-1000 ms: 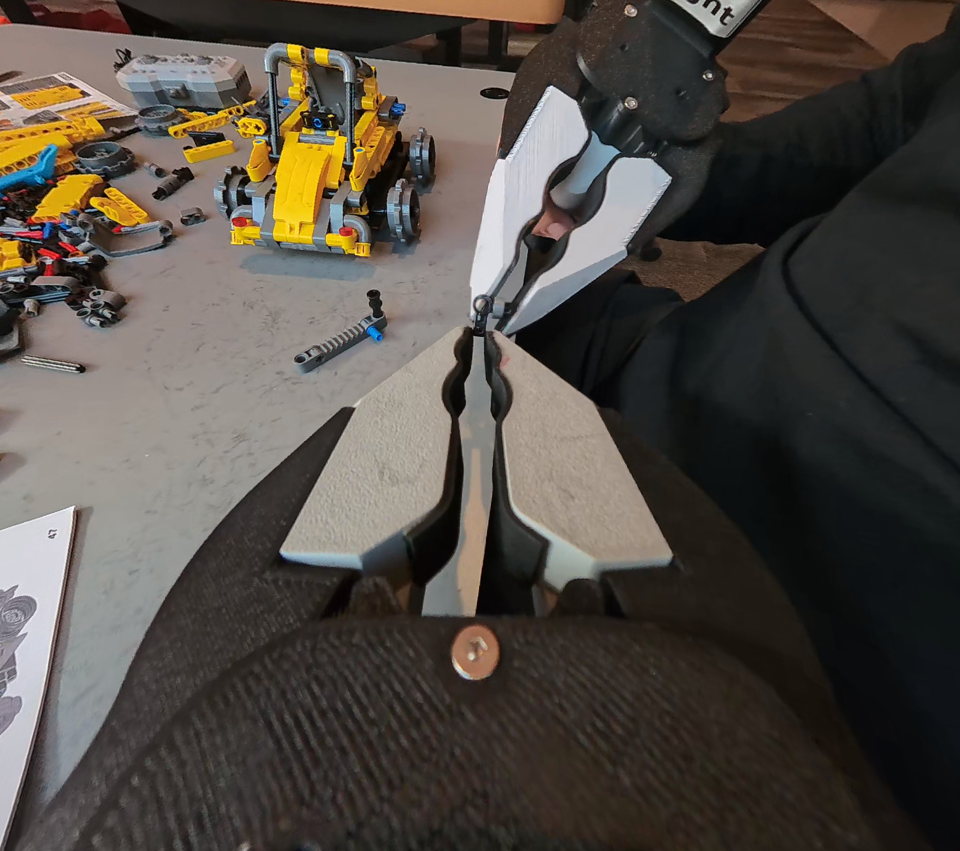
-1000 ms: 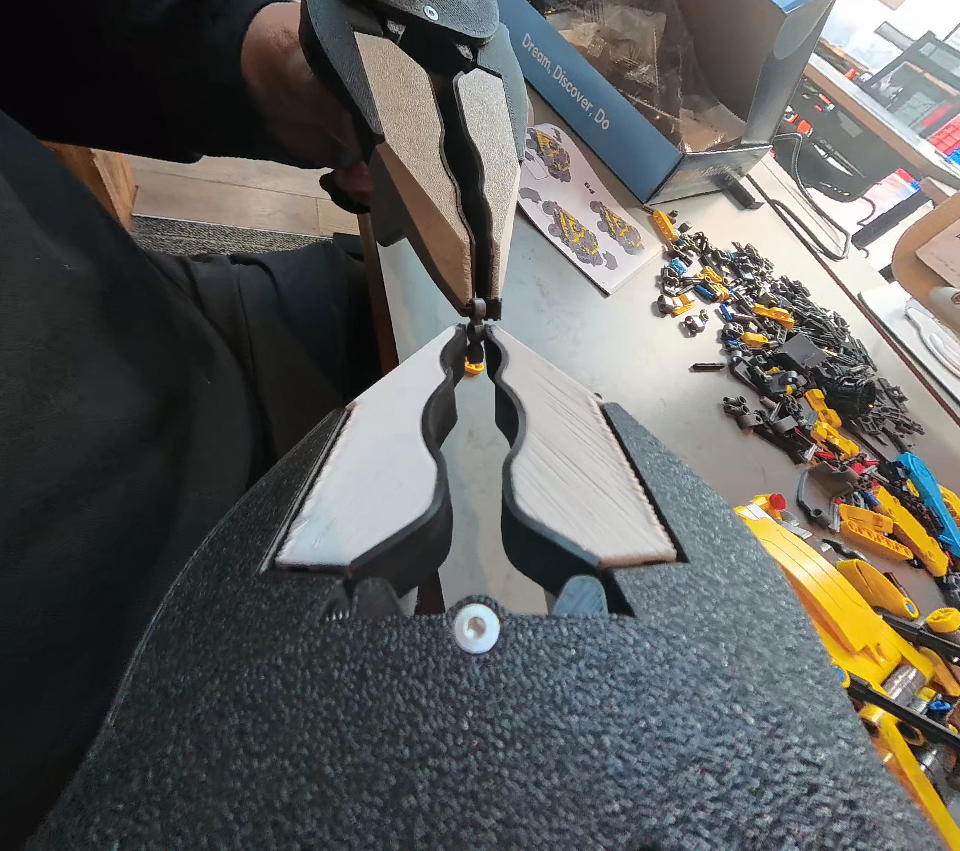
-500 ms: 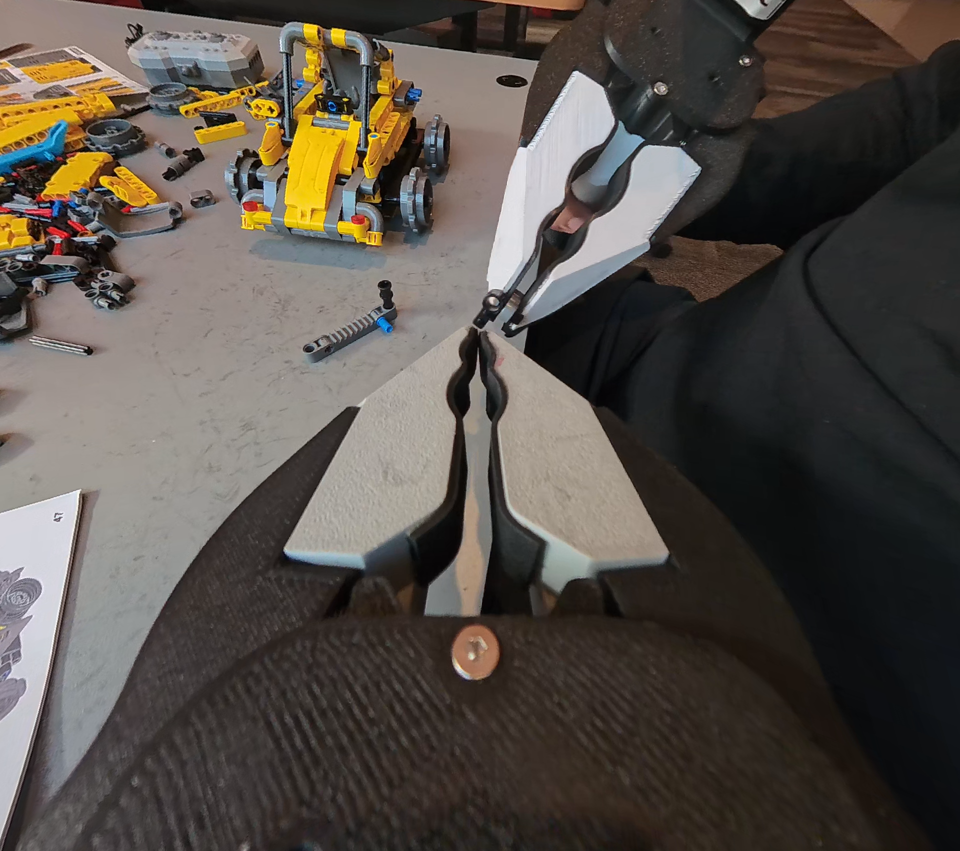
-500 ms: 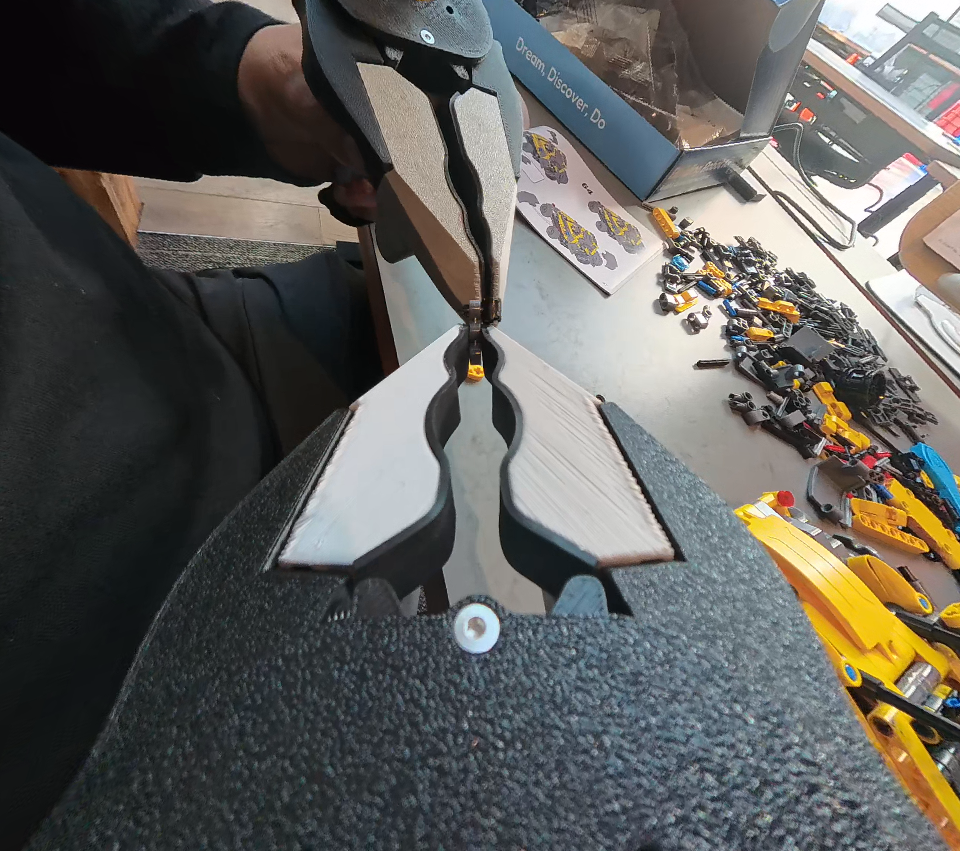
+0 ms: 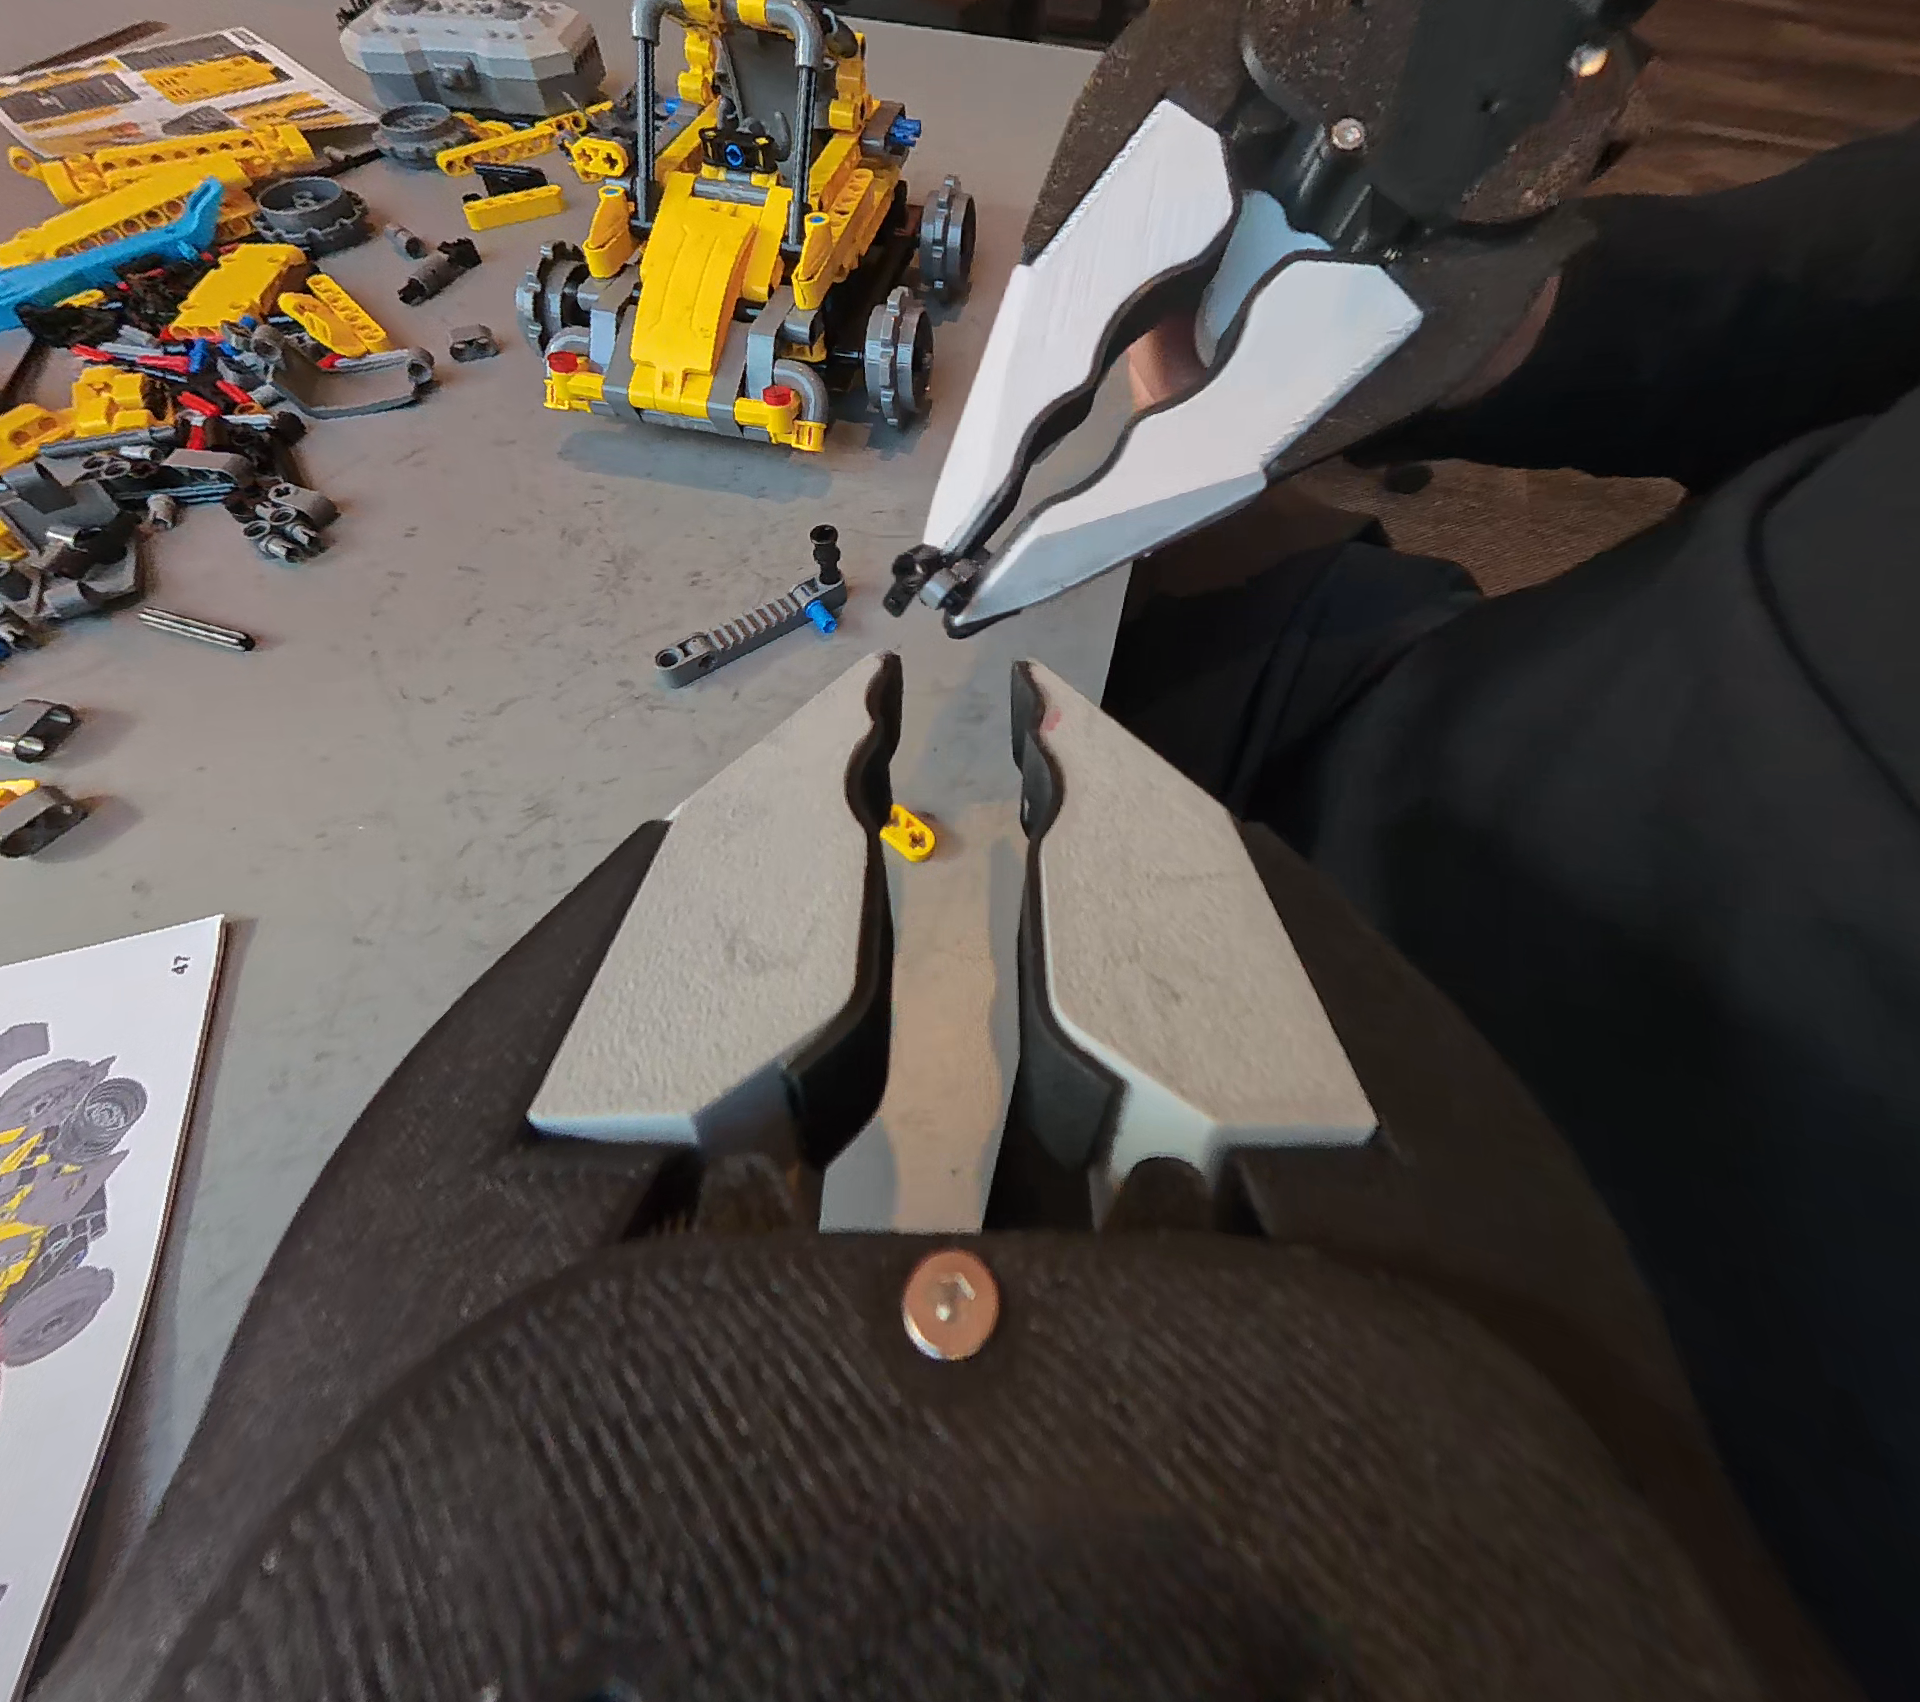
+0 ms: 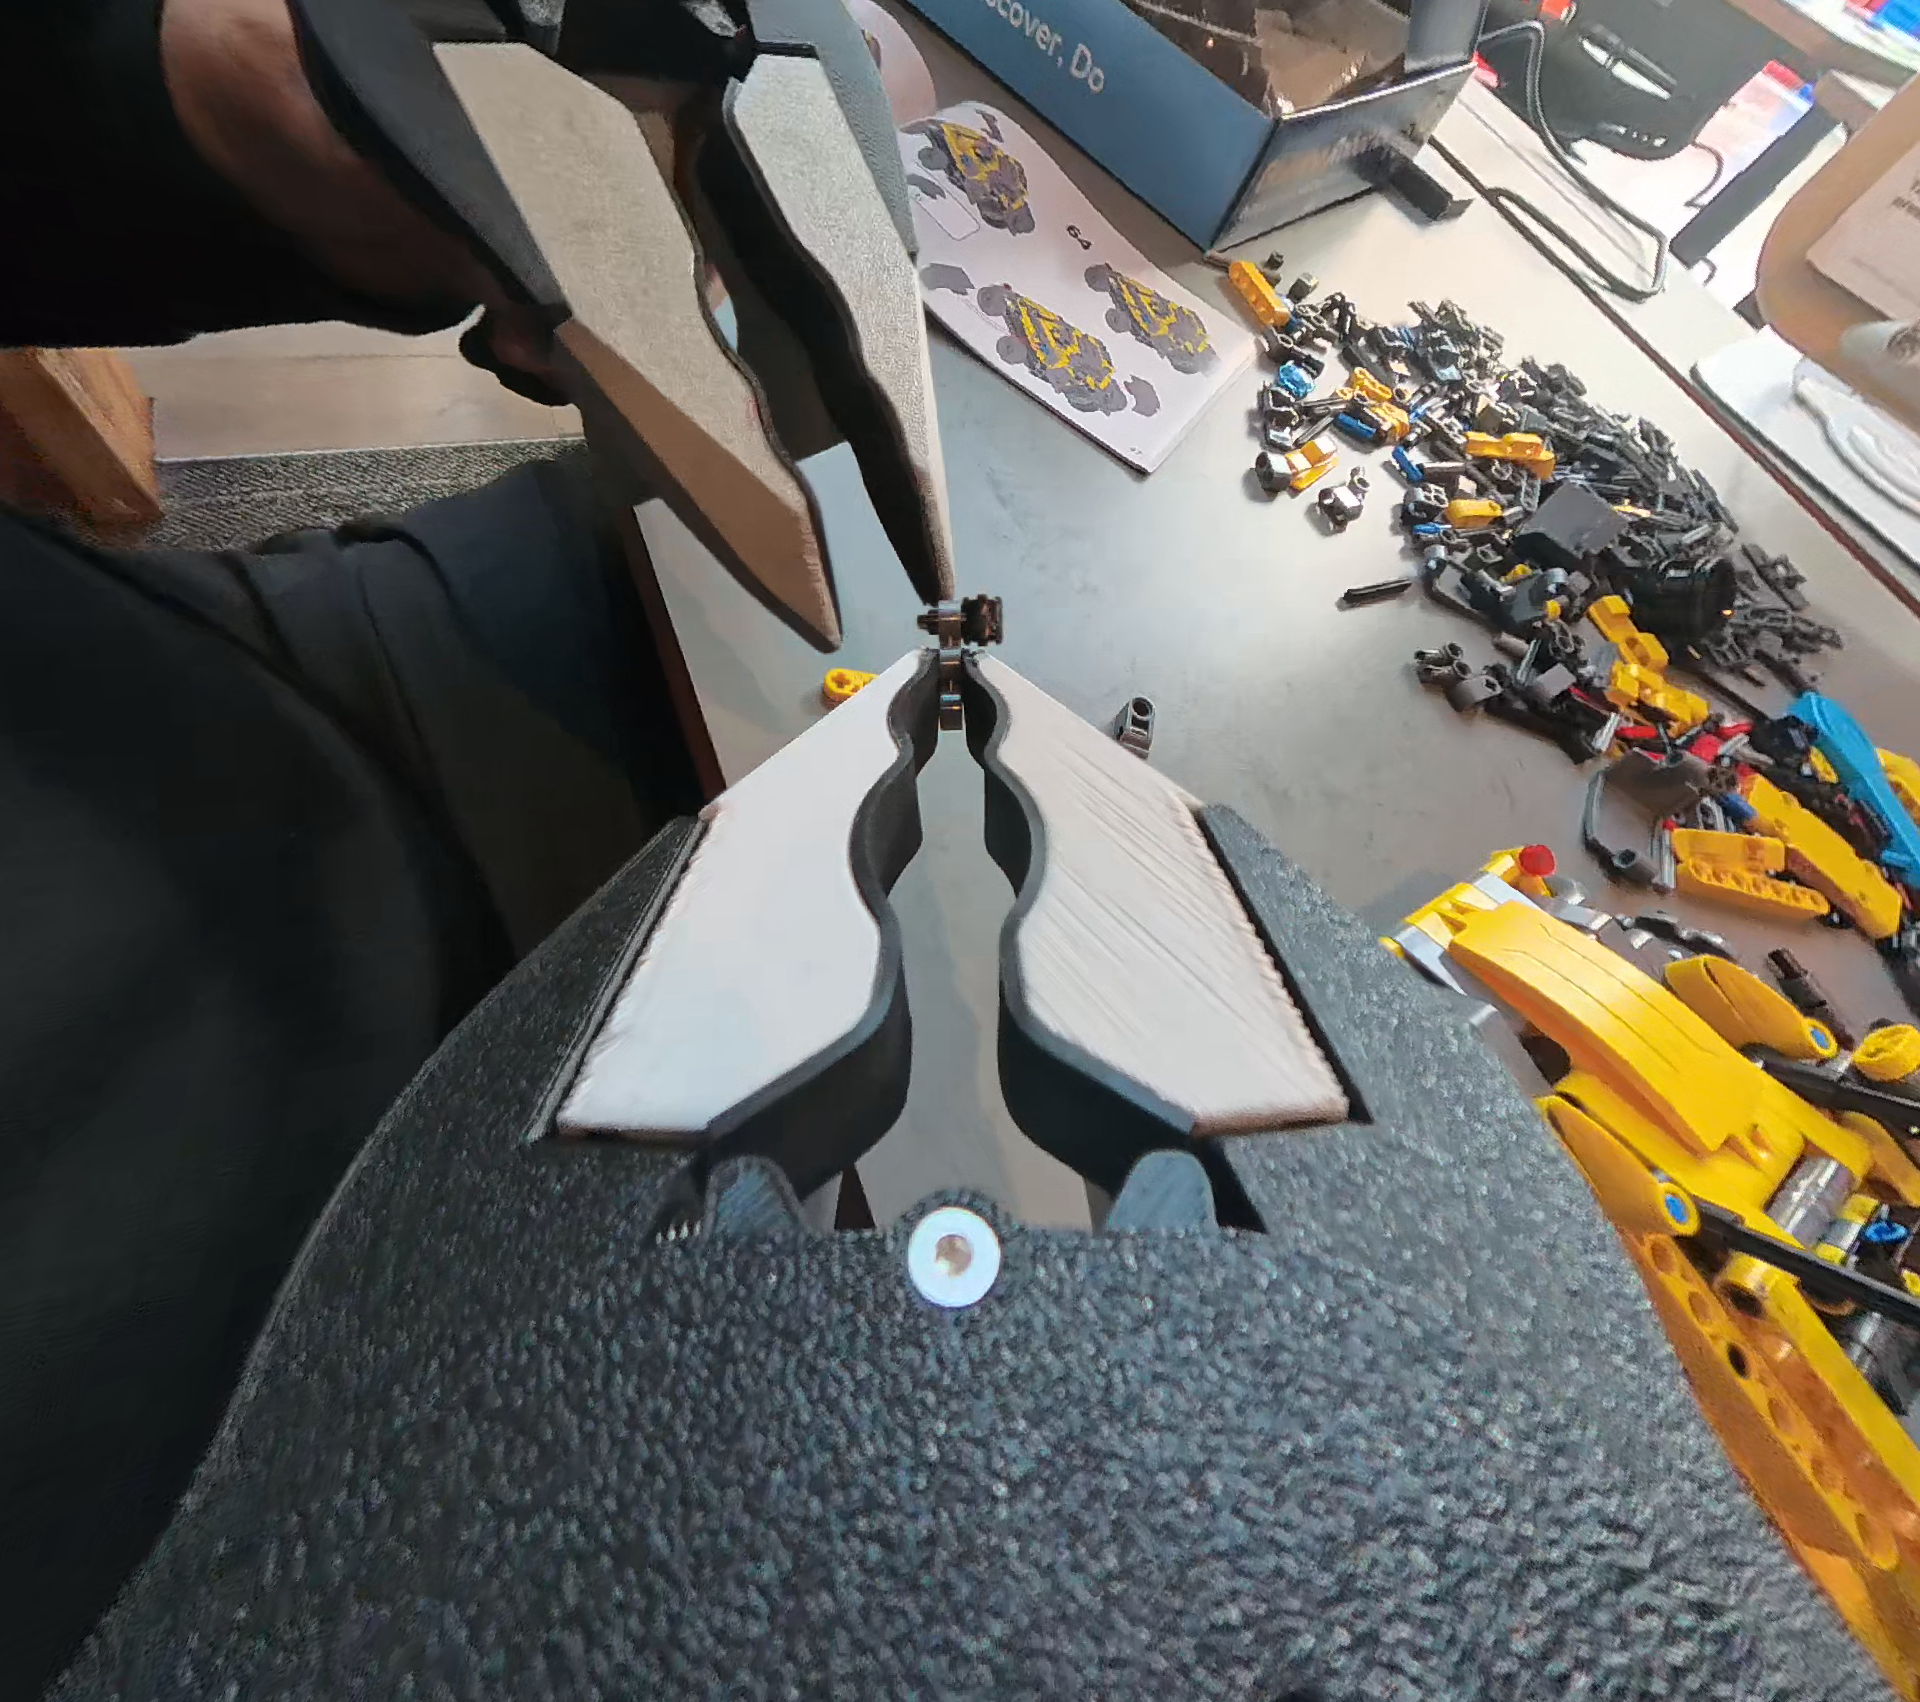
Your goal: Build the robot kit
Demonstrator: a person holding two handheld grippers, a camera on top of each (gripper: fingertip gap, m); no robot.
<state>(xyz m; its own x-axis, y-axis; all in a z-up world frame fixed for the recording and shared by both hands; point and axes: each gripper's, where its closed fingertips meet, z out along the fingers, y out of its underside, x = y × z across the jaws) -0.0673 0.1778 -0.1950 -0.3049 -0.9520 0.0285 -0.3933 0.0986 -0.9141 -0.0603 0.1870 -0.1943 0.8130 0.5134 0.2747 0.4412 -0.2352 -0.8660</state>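
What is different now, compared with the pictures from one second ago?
The left gripper has opened and let go. A small yellow piece now lies on the grey table between its fingers. The right gripper has drawn slightly away, still shut on the small black connector. The yellow vehicle and loose parts are unchanged.

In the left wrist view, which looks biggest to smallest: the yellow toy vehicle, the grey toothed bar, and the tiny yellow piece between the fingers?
1. Yellow toy vehicle
2. Grey toothed bar
3. Tiny yellow piece, smallest though nearest the camera.
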